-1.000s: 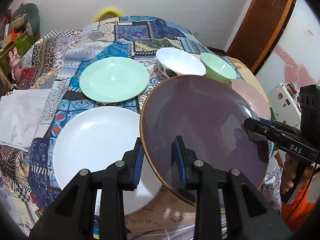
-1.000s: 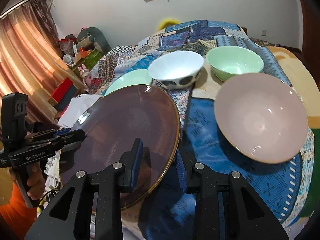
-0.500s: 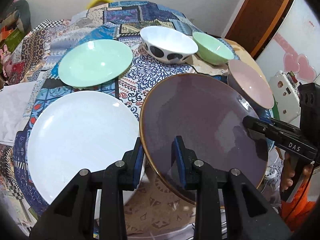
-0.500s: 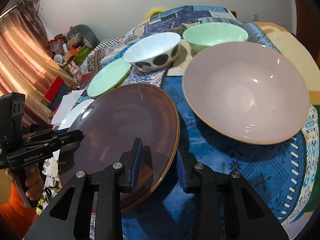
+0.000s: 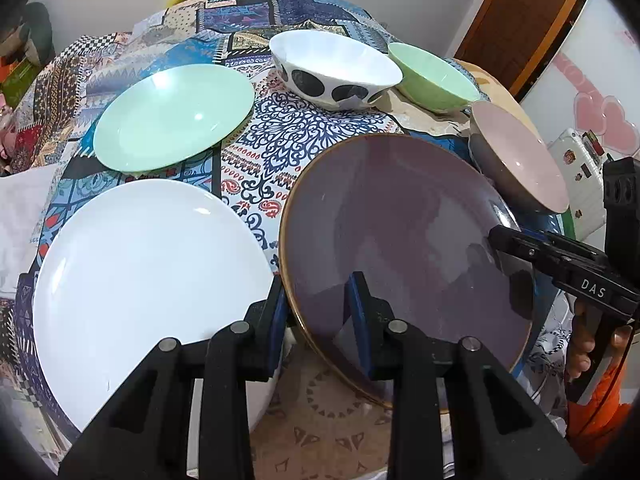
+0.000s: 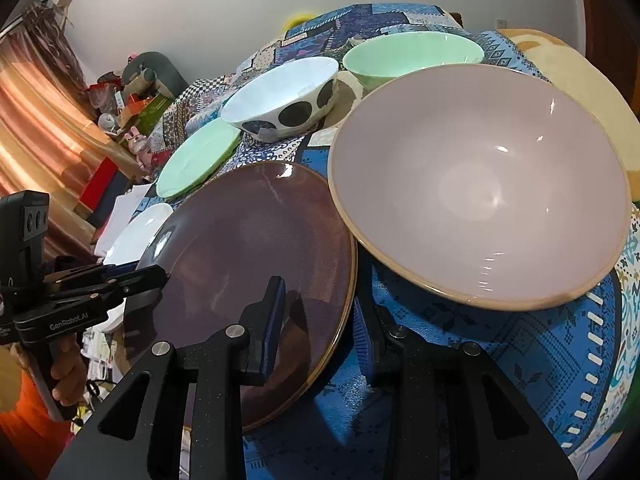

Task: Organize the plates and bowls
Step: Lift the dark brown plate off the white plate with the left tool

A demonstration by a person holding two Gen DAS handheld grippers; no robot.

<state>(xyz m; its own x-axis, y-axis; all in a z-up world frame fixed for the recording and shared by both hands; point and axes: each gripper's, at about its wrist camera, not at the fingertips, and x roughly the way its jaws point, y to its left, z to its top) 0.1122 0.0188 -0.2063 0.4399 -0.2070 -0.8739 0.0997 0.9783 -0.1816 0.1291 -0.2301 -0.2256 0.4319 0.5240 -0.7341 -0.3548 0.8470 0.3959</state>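
A dark purple plate (image 5: pixel 400 232) with a gold rim is held tilted over the patchwork table by both grippers. My left gripper (image 5: pixel 318 300) is shut on its near left rim. My right gripper (image 6: pixel 320 304) is shut on its right rim and shows in the left wrist view as a black arm (image 5: pixel 520 248). A large white plate (image 5: pixel 140 280) lies just left of the purple plate (image 6: pixel 240 248), and a pink bowl (image 6: pixel 480 184) sits close on its right. Farther back are a mint plate (image 5: pixel 172 116), a white bowl with black dots (image 5: pixel 332 68) and a green bowl (image 5: pixel 432 76).
The patchwork cloth (image 5: pixel 280 132) covers the table. A folded white cloth (image 5: pixel 16 208) lies at its left edge. A brown door (image 5: pixel 532 20) and a white appliance with pink hearts (image 5: pixel 600 120) stand to the right. A curtain and clutter (image 6: pixel 60 120) are on the left.
Both grippers have come down and forward with the purple plate. The white plate and the pink bowl now look nearer and larger. Both grips are unchanged.
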